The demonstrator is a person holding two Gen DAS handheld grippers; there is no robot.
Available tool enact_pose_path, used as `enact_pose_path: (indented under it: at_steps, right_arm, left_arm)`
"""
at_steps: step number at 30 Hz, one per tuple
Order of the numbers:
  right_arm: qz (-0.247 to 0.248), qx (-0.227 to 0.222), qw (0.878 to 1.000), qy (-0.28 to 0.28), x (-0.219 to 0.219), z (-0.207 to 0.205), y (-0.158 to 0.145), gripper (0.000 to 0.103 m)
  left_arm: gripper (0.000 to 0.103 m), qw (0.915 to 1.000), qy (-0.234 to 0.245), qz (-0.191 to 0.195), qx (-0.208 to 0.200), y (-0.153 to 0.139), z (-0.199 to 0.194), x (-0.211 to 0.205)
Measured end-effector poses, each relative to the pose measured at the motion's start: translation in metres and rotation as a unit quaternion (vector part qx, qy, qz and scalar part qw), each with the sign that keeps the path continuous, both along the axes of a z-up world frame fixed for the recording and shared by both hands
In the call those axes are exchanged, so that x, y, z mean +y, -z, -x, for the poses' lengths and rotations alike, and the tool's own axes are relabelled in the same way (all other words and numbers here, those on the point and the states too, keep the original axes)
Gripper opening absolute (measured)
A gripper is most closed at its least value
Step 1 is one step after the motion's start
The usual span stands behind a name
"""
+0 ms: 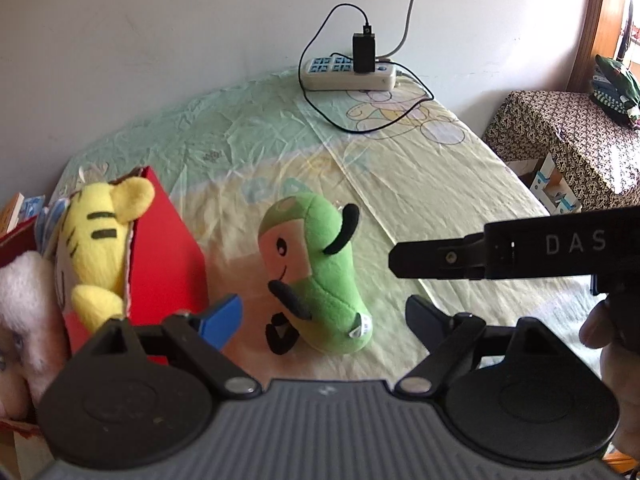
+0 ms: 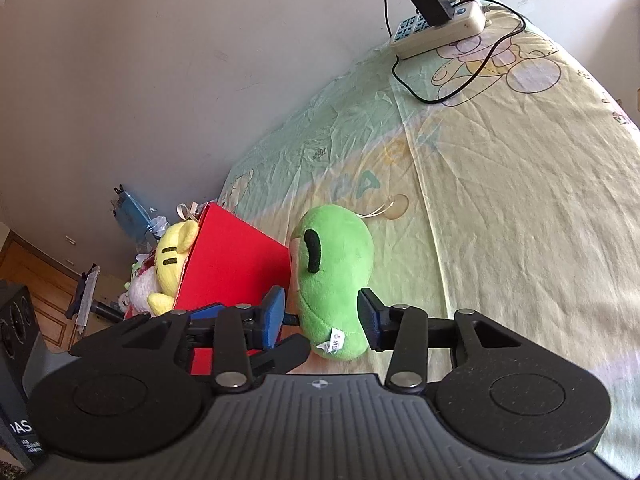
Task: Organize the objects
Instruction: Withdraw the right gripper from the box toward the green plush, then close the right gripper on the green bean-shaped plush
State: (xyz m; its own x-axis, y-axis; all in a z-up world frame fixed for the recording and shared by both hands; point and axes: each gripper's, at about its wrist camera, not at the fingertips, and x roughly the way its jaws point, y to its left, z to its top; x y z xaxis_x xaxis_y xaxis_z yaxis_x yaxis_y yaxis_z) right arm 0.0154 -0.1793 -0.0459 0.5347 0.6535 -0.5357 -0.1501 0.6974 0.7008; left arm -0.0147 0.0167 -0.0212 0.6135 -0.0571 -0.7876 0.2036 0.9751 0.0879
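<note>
The green plush (image 2: 334,280) lay mid-frame on the bedsheet (image 2: 500,200), beside the red box (image 2: 228,264) of toys; right gripper (image 2: 322,318) straddled it ungripped, left gripper (image 1: 324,312) released, presumably for boxing

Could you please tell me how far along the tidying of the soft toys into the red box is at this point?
Done: the yellow tiger toy and a white plush already sit in the red box. In hand: nothing is gripped yet; the right gripper is open with its pads on either side of the green toy, which lies on the bedsheet beside the box. The left gripper is open too. Left: grasping the green toy and boxing it.
</note>
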Motion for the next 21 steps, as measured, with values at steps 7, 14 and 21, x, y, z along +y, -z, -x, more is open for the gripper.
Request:
enact_pose_path:
  at_steps: [7, 14, 21]
  right_arm:
    - [-0.003, 0.011, 1.0, -0.021, 0.013, -0.027, 0.013, 0.047]
    - [0.001, 0.034, 0.999, -0.033, 0.023, -0.051, 0.033, 0.048]
    - [-0.023, 0.044, 0.998, -0.046, 0.03, -0.068, 0.048, 0.061]
  left_arm:
    - [0.087, 0.9996, -0.009, -0.007, 0.026, 0.02, -0.028, 0.005]
    - [0.087, 0.9987, -0.018, 0.002, 0.048, 0.042, -0.057, 0.012]
    - [0.078, 0.9971, -0.015, 0.012, 0.074, 0.06, -0.078, 0.014]
